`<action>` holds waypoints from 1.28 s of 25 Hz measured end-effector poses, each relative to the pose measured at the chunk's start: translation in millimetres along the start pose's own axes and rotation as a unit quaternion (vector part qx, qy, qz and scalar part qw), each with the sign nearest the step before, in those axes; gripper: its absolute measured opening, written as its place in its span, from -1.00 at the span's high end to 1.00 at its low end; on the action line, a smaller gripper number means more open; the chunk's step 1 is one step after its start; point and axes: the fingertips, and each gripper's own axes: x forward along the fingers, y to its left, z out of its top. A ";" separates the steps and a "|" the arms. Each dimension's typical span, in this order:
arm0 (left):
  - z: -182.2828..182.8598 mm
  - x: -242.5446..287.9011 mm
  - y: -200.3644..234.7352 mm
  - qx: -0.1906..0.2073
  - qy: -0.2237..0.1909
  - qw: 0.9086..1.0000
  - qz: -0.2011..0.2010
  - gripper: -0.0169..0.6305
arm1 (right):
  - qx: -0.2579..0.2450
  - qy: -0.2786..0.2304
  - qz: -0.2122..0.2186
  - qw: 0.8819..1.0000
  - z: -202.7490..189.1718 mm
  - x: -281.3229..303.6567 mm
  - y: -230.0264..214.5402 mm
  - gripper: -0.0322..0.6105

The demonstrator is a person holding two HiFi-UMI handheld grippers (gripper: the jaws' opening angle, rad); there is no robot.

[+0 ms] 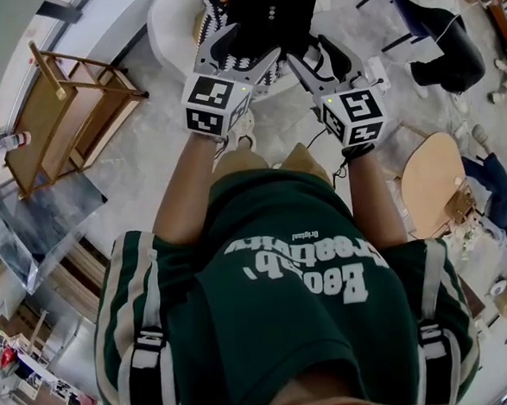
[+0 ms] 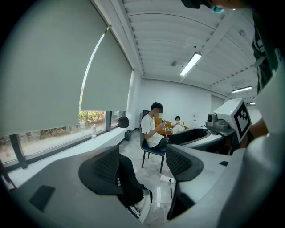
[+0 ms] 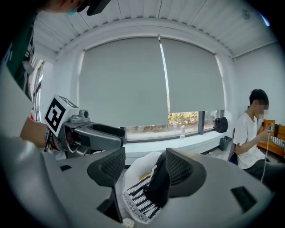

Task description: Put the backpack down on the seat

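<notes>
Left gripper (image 2: 142, 165): jaws apart, backpack (image 1: 266, 10) beside left jaw | right gripper (image 3: 142, 167): jaws apart around backpack edge | backpack on white seat (image 1: 168, 26)

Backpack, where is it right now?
In the head view the black backpack is at top centre against the white seat, with the left gripper and right gripper reaching it from below.

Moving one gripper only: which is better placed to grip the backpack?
Probably the right gripper: the backpack sits between its open fingers. The left gripper, also open, has the backpack low beside one finger, mostly floor in its gap.
</notes>
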 end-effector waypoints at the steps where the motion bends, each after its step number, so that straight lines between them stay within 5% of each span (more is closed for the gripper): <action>1: 0.8 -7.3 -16.6 0.002 -0.005 1.000 0.004 -0.12 | -0.002 -0.005 0.003 1.000 -2.6 -17.5 2.5 0.06; 12: -19.4 -84.2 -202.8 0.028 -0.030 0.997 0.062 -0.12 | -0.013 -0.070 0.010 0.997 -46.0 -211.7 19.7 0.06; 21: -13.0 -140.9 -275.4 0.080 -0.057 0.992 0.085 -0.11 | -0.035 -0.109 0.008 0.993 -51.6 -283.5 50.0 0.06; 22: -12.4 -146.4 -277.7 0.094 -0.059 0.990 0.091 0.07 | -0.048 -0.119 -0.005 0.992 -48.7 -290.5 50.6 0.23; 23: -11.0 -151.9 -279.3 0.111 -0.063 0.987 0.099 0.90 | -0.062 -0.129 -0.019 0.989 -45.6 -296.7 51.4 0.79; 25: -8.7 -163.0 -280.7 0.133 -0.070 0.982 0.110 0.90 | -0.079 -0.137 -0.030 0.987 -42.4 -302.9 58.5 0.79; 32: -21.4 -218.3 -267.5 0.117 -0.080 0.982 0.123 0.90 | -0.083 -0.133 -0.023 0.987 -45.9 -304.9 120.7 0.79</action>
